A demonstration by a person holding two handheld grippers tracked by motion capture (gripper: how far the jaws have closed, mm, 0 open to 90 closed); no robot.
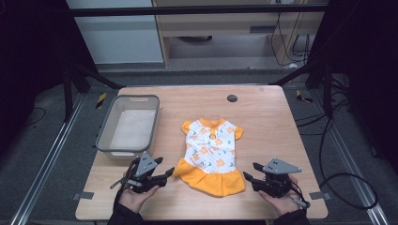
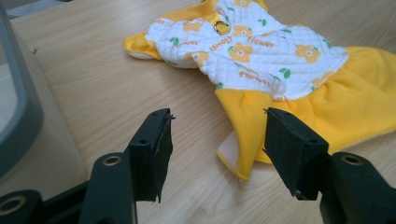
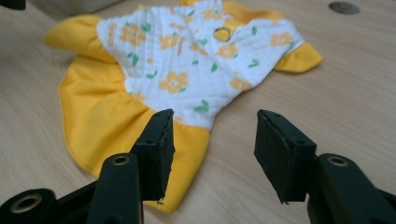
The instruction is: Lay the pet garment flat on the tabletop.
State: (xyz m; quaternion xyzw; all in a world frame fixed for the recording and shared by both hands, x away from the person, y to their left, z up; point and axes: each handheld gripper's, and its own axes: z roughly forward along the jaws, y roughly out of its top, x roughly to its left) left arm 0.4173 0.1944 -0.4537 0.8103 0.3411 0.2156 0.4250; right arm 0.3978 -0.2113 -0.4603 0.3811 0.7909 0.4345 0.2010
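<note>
The table (image 1: 263,117) is pale wood with rounded corners, in a dim room with a grey floor. A small quilted dress (image 1: 211,154), white with orange flowers and a soft yellow skirt, lies flat in the middle. A grey plastic tub (image 1: 105,136) sits left. The left hand-held gripper (image 1: 162,174) and right hand-held gripper (image 1: 248,172) are wide open beside the skirt's corners, holding nothing.

Your table (image 1: 263,108) fills the middle of the frame. The dress (image 1: 211,157) lies flat at lower centre, orange skirt toward the bottom edge, collar toward the top. Your left gripper (image 1: 165,172) sits at lower left, jaws apart, tips just beside the skirt's left corner. Your right gripper (image 1: 248,172) sits at lower right, jaws apart, tips close to the skirt's right corner. A grey bin (image 1: 105,136) stands left of centre. A dark disc (image 1: 232,98) lies near the table's far edge.
</note>
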